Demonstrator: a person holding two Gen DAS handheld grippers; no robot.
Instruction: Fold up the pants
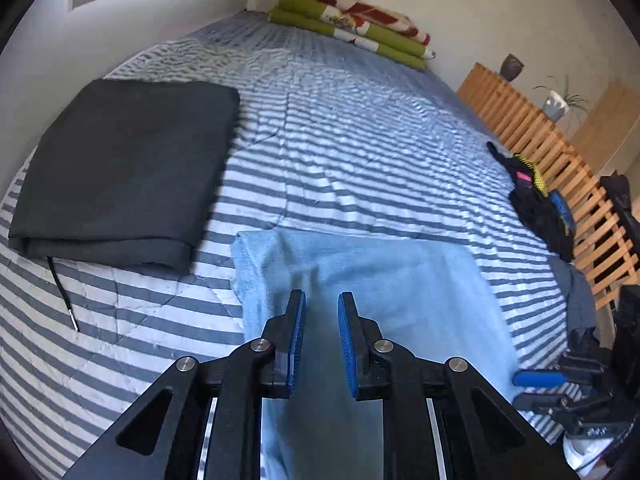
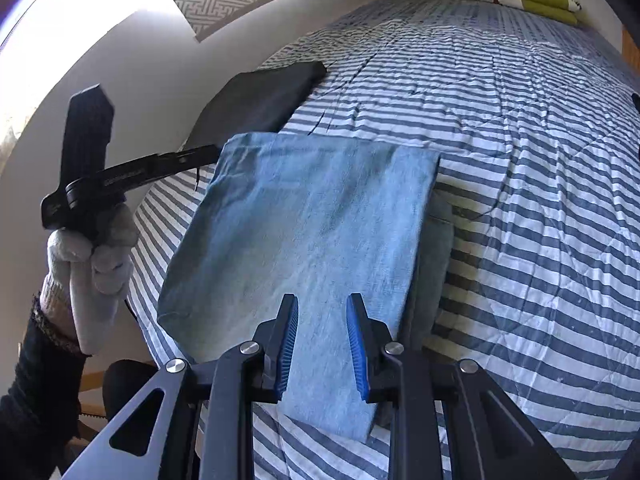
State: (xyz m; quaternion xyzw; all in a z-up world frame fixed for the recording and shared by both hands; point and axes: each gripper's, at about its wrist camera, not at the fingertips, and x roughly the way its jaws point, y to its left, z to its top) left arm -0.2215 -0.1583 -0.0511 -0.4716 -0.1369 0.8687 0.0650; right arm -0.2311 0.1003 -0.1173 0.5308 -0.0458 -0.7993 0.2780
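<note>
Light blue pants (image 2: 304,240) lie folded into a flat rectangle on the striped bed cover (image 2: 520,200); a darker layer shows along their right edge. My right gripper (image 2: 322,312) hovers over their near edge, jaws a little apart with nothing pinched. In the left wrist view the pants (image 1: 400,280) spread under my left gripper (image 1: 322,308), whose blue pads (image 1: 298,340) stand narrowly apart with only cloth below them. A gloved hand (image 2: 96,256) holds the left gripper (image 2: 208,151) at the pants' far left corner. The right gripper (image 1: 532,388) shows at the right edge.
A folded black garment (image 1: 120,172) with a drawstring lies left of the pants. Folded green and red bedding (image 1: 352,20) sits at the head of the bed. Dark clothes (image 1: 536,208) lie by the wooden slatted frame (image 1: 560,160) on the right. A wall runs along the left.
</note>
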